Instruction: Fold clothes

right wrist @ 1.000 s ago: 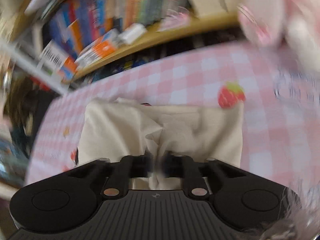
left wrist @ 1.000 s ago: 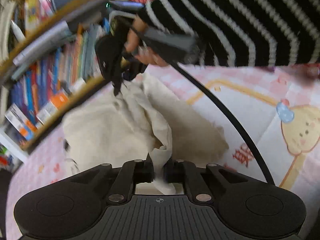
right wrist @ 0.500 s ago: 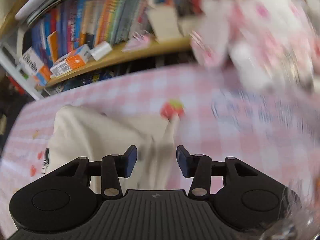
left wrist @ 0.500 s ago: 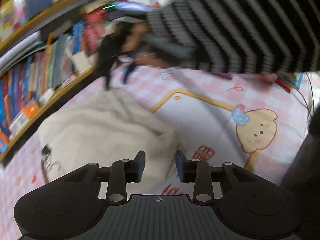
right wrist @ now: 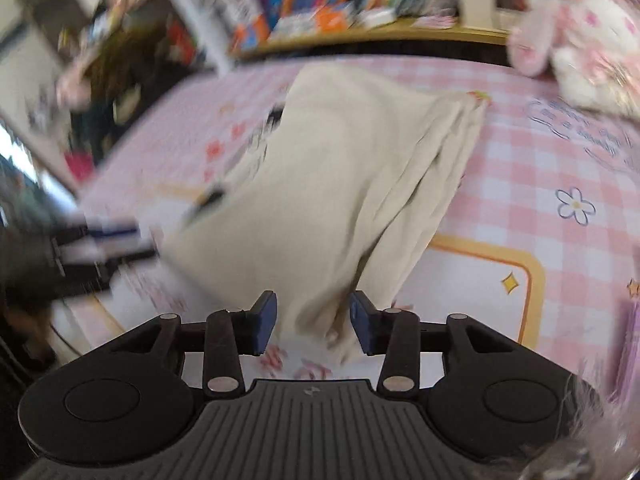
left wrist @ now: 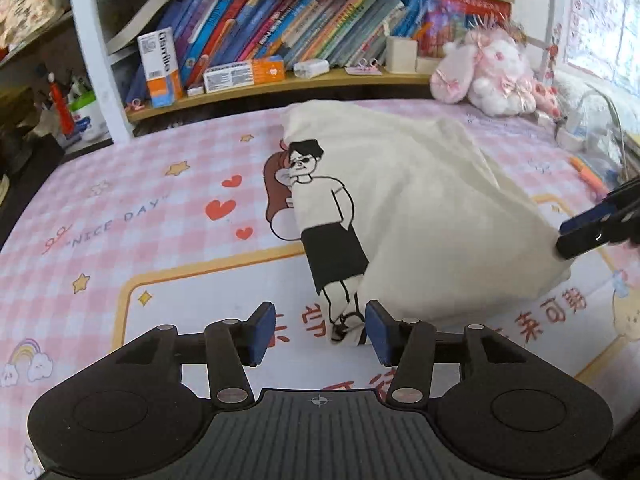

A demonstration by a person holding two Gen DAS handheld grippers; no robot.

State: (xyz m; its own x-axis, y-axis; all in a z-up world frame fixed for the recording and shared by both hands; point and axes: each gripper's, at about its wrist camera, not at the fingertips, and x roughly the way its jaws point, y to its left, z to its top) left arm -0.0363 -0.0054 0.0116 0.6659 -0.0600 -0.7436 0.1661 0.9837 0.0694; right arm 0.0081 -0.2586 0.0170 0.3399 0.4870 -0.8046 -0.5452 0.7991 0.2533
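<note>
Our left gripper (left wrist: pixel 320 328) now stands wide open with nothing between its blue pads; a second ago it was clamped on a twist of cloth, and half a second ago it had already let go. Our right gripper (right wrist: pixel 313 322) is likewise spread wide and grips nothing, though a corner of the cream T-shirt (left wrist: pixel 420 216) lies between its fingers; a second ago it too was pinched shut on the fabric. The shirt, then lifted and bunched, now lies folded over on the pink checked mat (left wrist: pixel 132 208), with its bottom corner just ahead of the left gripper's right pad.

The shirt is soft, matte cotton with loose creases along its right edge and a black-line cartoon figure printed on it. The mat looks smooth, printed with hearts, stars and a yellow-bordered white panel. Behind it runs a curved wooden bookshelf (left wrist: pixel 280 84) and a fluffy pink plush toy (left wrist: pixel 488 72) sits at the mat's far right.
</note>
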